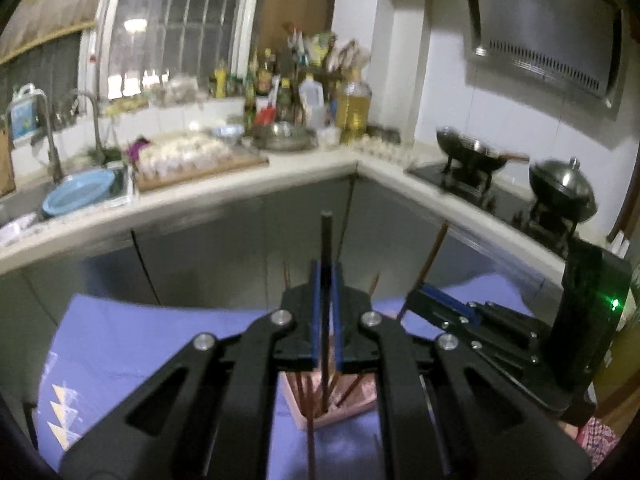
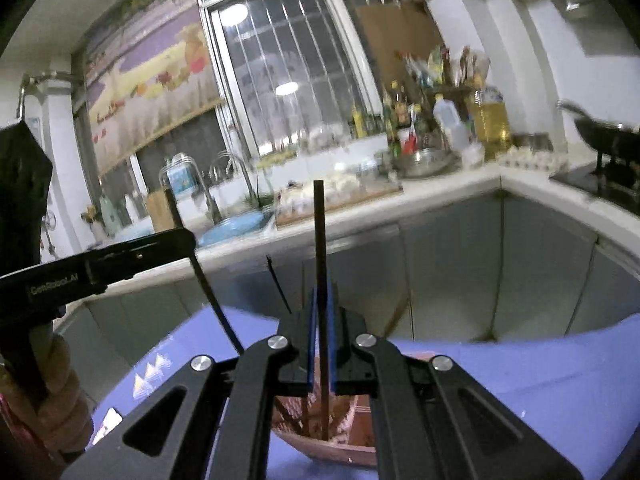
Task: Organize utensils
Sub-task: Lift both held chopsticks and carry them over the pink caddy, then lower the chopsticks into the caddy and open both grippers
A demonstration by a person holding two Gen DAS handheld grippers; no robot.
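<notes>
My left gripper [image 1: 326, 280] is shut on a dark chopstick [image 1: 325, 240] that stands upright, its lower end in a pink square holder [image 1: 340, 412] on the purple cloth [image 1: 132, 344]. My right gripper [image 2: 322, 300] is shut on another dark chopstick [image 2: 319, 232], also upright, its lower end in the same holder [image 2: 340, 446]. Several brown chopsticks [image 1: 430, 256] lean in the holder. The right gripper shows at the right in the left wrist view [image 1: 448, 304]. The left gripper shows at the left in the right wrist view [image 2: 120, 256], holding its chopstick [image 2: 208, 280].
A kitchen counter [image 1: 240, 192] runs behind, with a sink, a blue basin [image 1: 78, 192], a cutting board [image 1: 200, 168], bottles [image 1: 352, 104] and a stove with two woks [image 1: 560, 188]. Grey cabinet doors [image 2: 440, 260] stand just beyond the cloth-covered table.
</notes>
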